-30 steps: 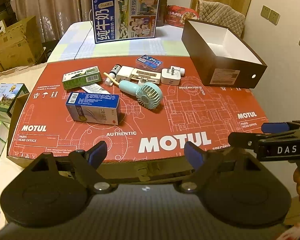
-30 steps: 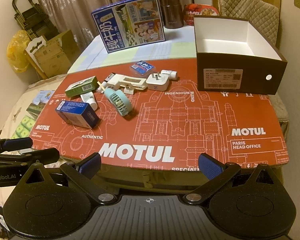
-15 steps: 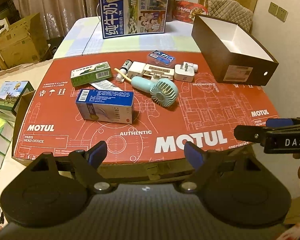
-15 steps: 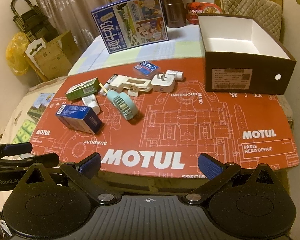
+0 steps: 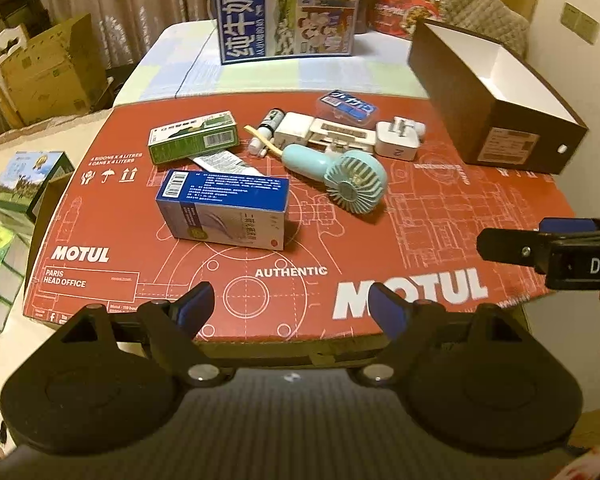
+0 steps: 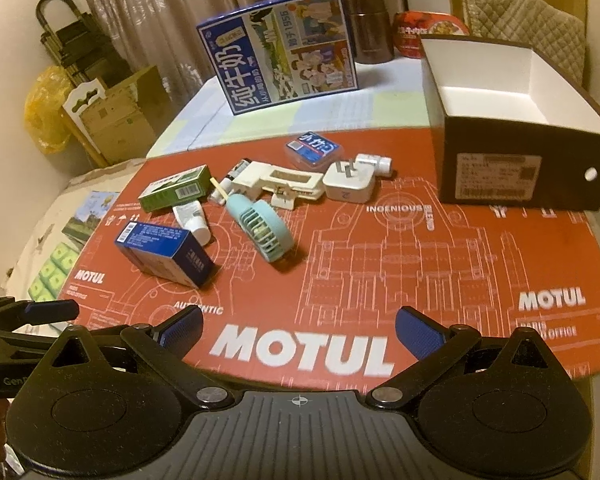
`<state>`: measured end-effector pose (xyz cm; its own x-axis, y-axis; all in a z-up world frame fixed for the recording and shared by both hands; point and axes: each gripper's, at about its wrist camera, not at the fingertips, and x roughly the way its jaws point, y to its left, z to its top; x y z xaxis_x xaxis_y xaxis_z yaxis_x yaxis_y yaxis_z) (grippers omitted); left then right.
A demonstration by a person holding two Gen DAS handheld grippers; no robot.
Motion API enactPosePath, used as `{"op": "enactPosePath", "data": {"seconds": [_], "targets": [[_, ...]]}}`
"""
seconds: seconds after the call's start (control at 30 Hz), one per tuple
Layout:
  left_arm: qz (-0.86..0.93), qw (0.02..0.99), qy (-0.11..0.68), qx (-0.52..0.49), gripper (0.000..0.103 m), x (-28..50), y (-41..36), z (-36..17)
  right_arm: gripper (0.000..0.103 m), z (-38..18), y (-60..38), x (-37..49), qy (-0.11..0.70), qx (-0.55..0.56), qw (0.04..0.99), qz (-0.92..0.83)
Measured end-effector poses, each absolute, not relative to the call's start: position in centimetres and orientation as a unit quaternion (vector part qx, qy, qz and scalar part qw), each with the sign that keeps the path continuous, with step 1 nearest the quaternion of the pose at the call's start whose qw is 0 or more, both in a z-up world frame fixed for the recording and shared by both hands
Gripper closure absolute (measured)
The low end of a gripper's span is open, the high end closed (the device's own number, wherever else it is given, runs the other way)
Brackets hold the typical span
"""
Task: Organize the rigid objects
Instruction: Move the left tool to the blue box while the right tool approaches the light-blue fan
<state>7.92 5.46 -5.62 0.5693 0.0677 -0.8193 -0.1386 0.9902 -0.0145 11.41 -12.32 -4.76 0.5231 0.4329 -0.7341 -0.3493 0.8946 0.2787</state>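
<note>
**Sorting not yet begun: both claws empty, every item loose on the mat**

Nearest the cameras, the left claw [image 5: 288, 306] hangs over the front edge of the red mat [image 5: 440, 224] with its fingers spread apart and nothing between them. The right claw [image 6: 300, 330] is the same: fingers apart, empty, just over the near edge of the mat.

A little further in lies the blue box [image 5: 224, 210] on its side, the closest item to the left claw. Beyond it sits a white tube [image 6: 194, 220], partly tucked under the green box [image 5: 192, 136]. To the right of these rests the small teal fan [image 5: 340, 172], head toward the cameras. Behind the fan is a tight cluster: a small bottle [image 5: 270, 124], a white plastic holder [image 6: 278, 180] whose exact kind I cannot make out, a white charger plug [image 6: 350, 188] and a small clear case [image 5: 348, 106] with a blue label.

At the far right of the mat stands the open brown box [image 6: 520, 184], white inside and, as far as its visible interior shows, empty. It is the likely place for the loose things.

Judging by this, none of the task is done; every item is left to be picked up and put away.
</note>
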Motion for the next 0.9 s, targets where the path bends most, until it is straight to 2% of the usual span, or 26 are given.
{"op": "enactPosePath", "data": {"seconds": [0.37,0.47,0.57,0.7,0.9], "targets": [[0.135,0.876,0.456,-0.083,0.022,13.1,6.1,-7.1,0.016,-6.7,-9.9,19.1,0.437,-0.016,0.843,0.312],[0.157,0.87,0.458,-0.091,0.026,14.5,6.1,-7.8,0.02,-7.4,-9.2,20.9,0.441,-0.036,0.831,0.338],[0.183,0.866,0.457,-0.087,0.026,15.8,6.1,-8.7,0.021,-8.3,-8.6,22.6,0.449,-0.048,0.816,0.361],[0.213,0.858,0.462,-0.07,0.033,16.9,6.2,-9.7,0.021,-9.0,-7.9,24.0,0.454,-0.063,0.802,0.383],[0.241,0.848,0.468,-0.066,0.033,16.5,7.6,-10.1,0.022,-9.8,-7.3,25.2,0.459,-0.071,0.79,0.4]]}}
